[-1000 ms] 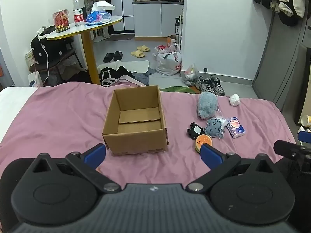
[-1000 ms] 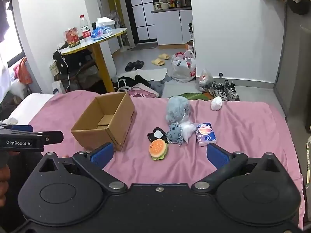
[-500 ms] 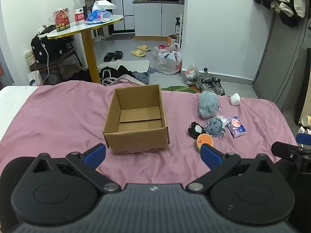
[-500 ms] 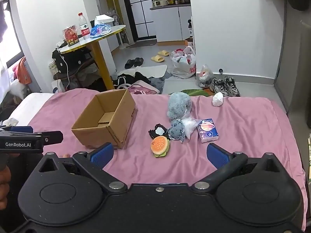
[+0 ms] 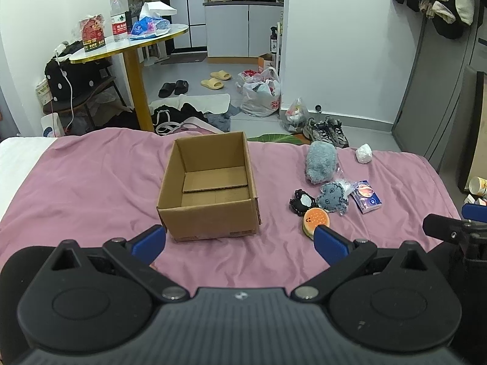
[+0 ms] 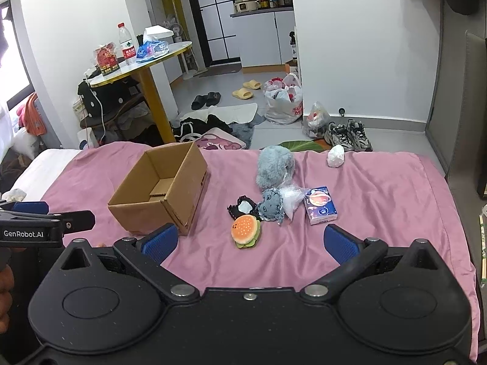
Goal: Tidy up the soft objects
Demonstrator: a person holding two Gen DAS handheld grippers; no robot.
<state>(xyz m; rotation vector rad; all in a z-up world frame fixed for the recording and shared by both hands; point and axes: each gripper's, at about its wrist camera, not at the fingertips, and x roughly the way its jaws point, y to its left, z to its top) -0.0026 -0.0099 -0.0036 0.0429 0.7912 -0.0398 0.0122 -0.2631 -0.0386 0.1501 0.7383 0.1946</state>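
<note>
Two tools, the left tool point(image 5: 239, 240) and right tool point(image 6: 248, 240), hover spread and empty over a pink bed point(image 6: 380, 182). An open cardboard box point(image 5: 210, 182) sits left of clustered soft toys: a hamburger plush point(image 6: 246, 230), partly hidden behind a blue fingertip in the left view, is whole in the right. A grey furry plush point(image 6: 274, 164) lies lengthwise toward the far edge. Its details are unclear.
</note>
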